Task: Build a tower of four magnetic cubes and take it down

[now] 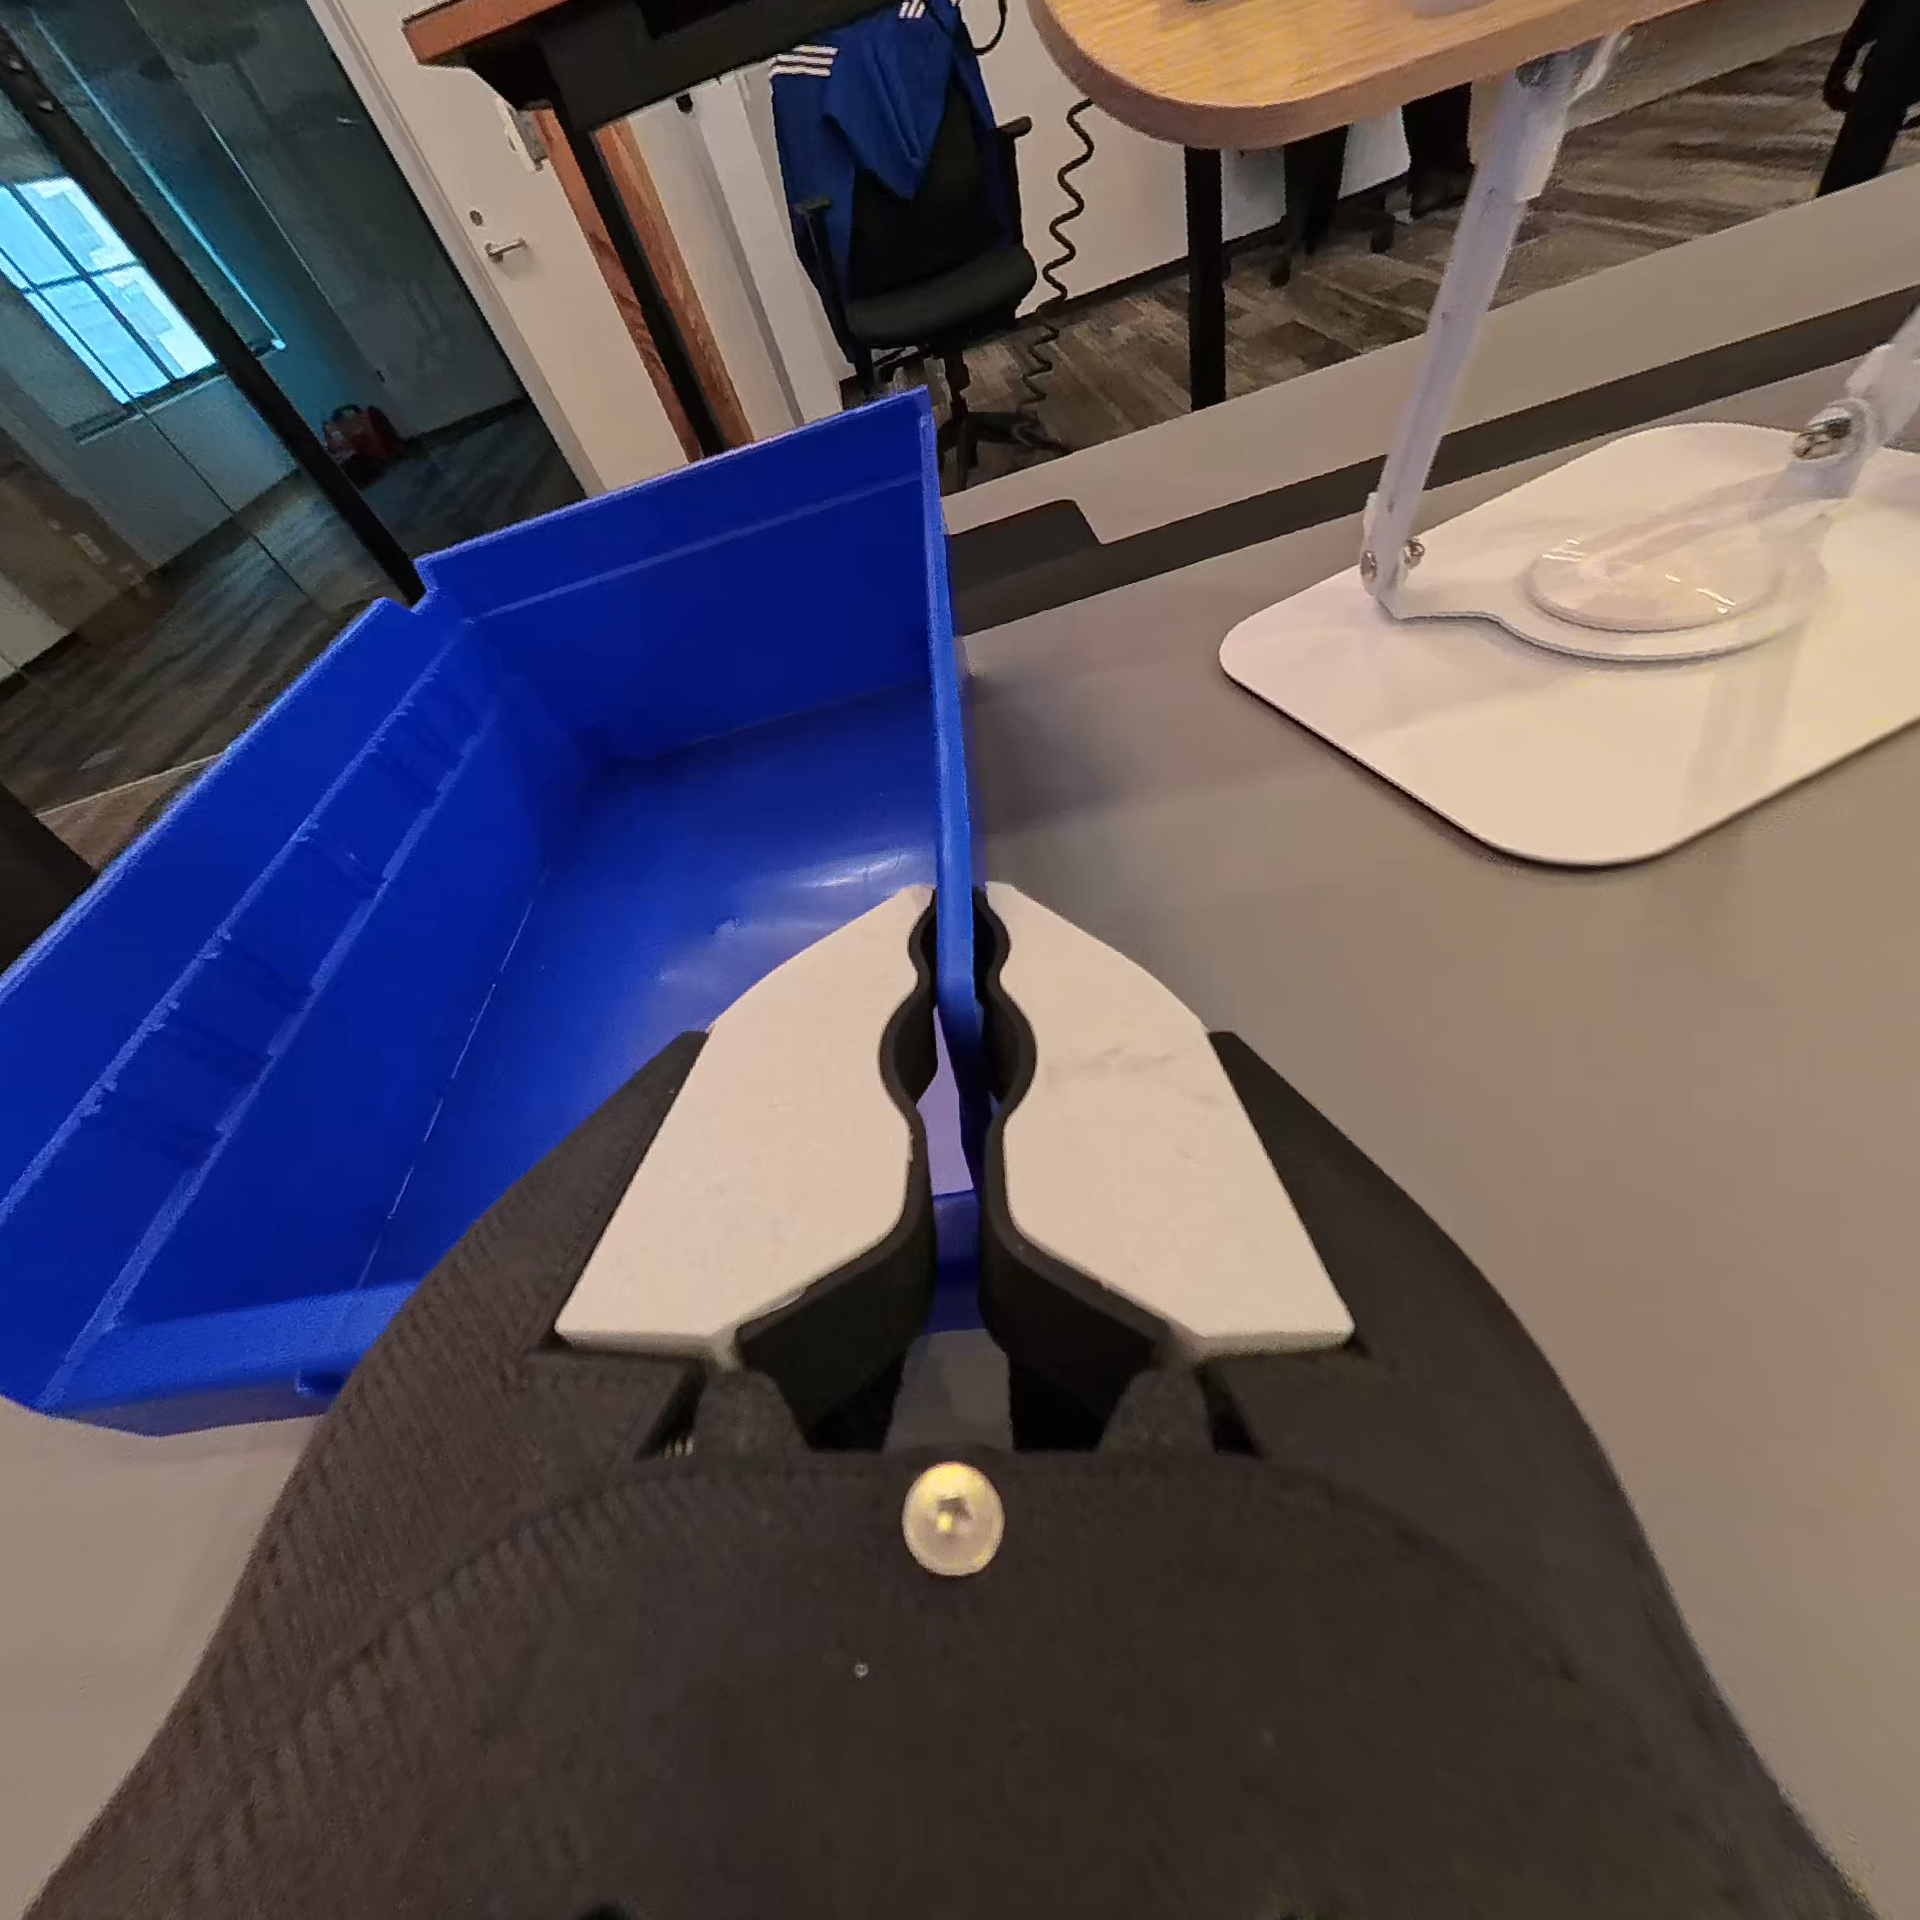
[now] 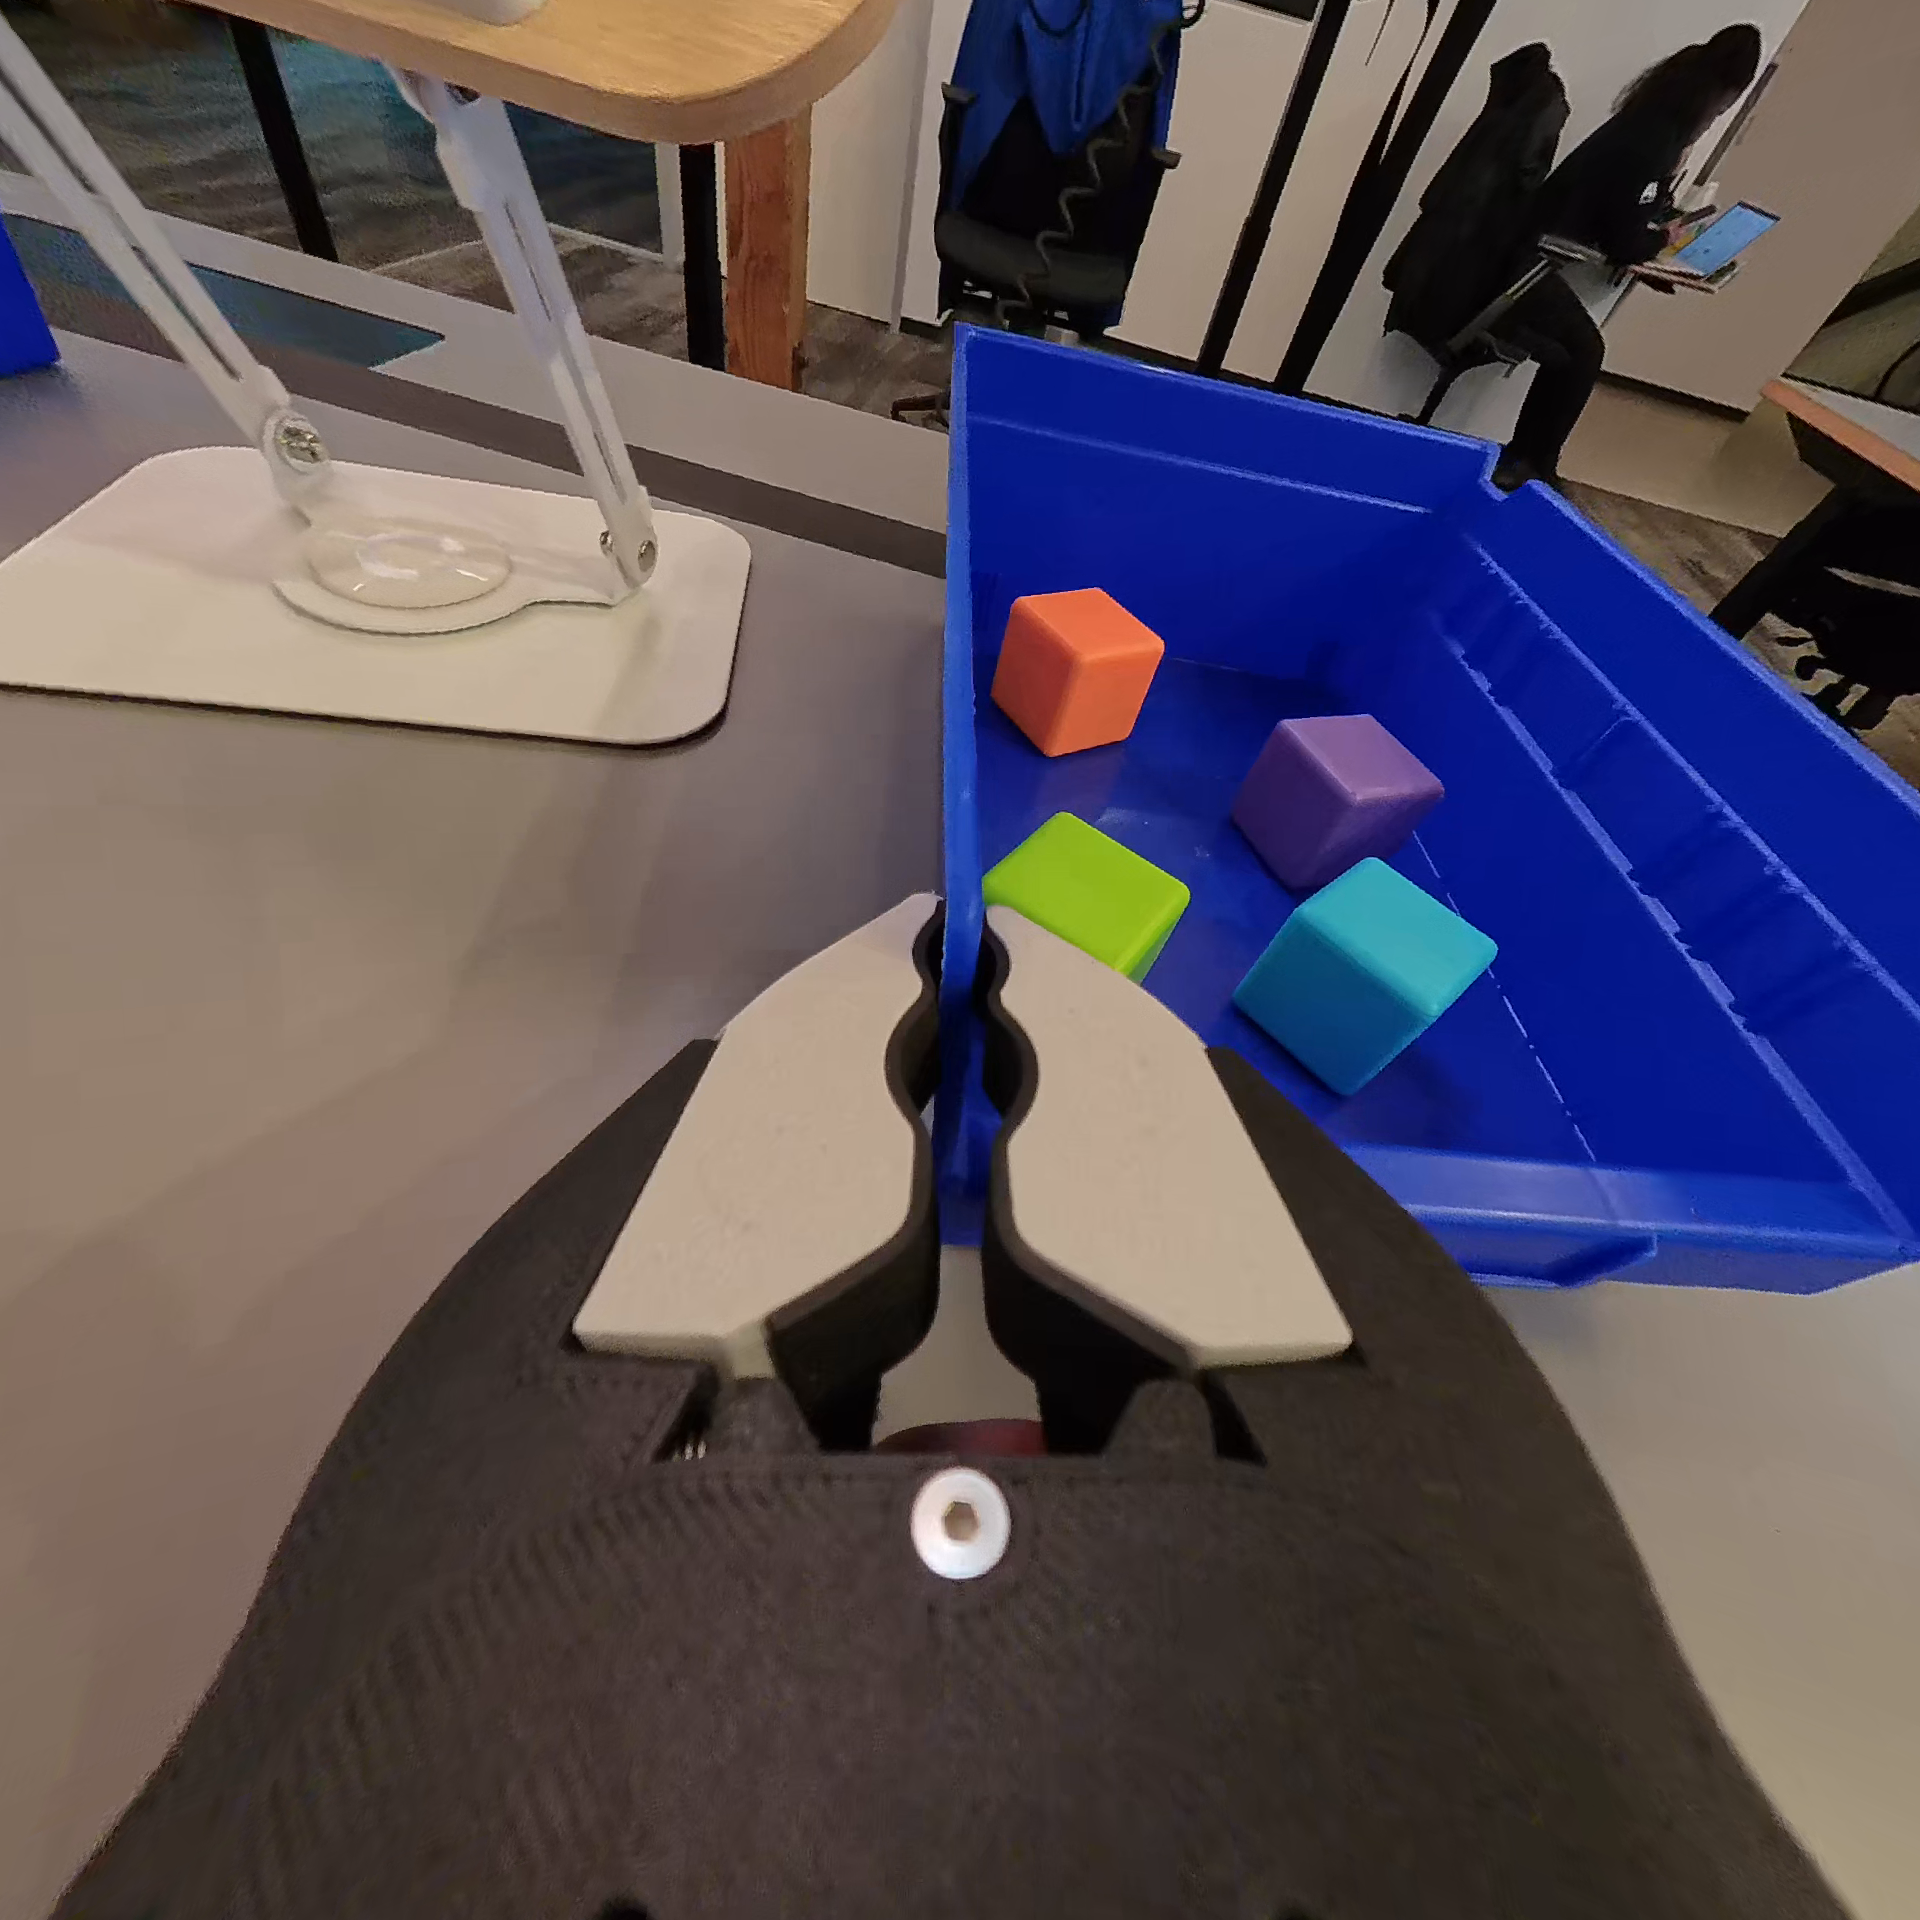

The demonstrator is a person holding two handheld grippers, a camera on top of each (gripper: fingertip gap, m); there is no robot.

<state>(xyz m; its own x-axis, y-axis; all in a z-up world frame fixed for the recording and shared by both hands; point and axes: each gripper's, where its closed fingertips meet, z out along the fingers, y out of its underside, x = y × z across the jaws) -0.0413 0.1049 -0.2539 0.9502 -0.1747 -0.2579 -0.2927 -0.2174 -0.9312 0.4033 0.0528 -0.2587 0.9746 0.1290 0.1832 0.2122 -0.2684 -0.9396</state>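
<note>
In the right wrist view a blue bin (image 2: 1195, 520) on the grey table holds several loose cubes: orange (image 2: 1075, 670), purple (image 2: 1335, 795), green (image 2: 1086, 894) and teal (image 2: 1361, 971). None of them are stacked. My right gripper (image 2: 961, 914) is shut on this bin's left wall, with the green cube just beyond the right fingertip. In the left wrist view a second blue bin (image 1: 623, 644) is empty. My left gripper (image 1: 956, 904) is shut on its right wall.
A white stand with a flat base (image 1: 1558, 707) sits on the grey table between the bins; it also shows in the right wrist view (image 2: 364, 592). Beyond the table are a wooden table (image 1: 1299, 62), an office chair (image 2: 1039, 239) and a seated person (image 2: 1538, 260). Left tips to right tips: about 45 cm.
</note>
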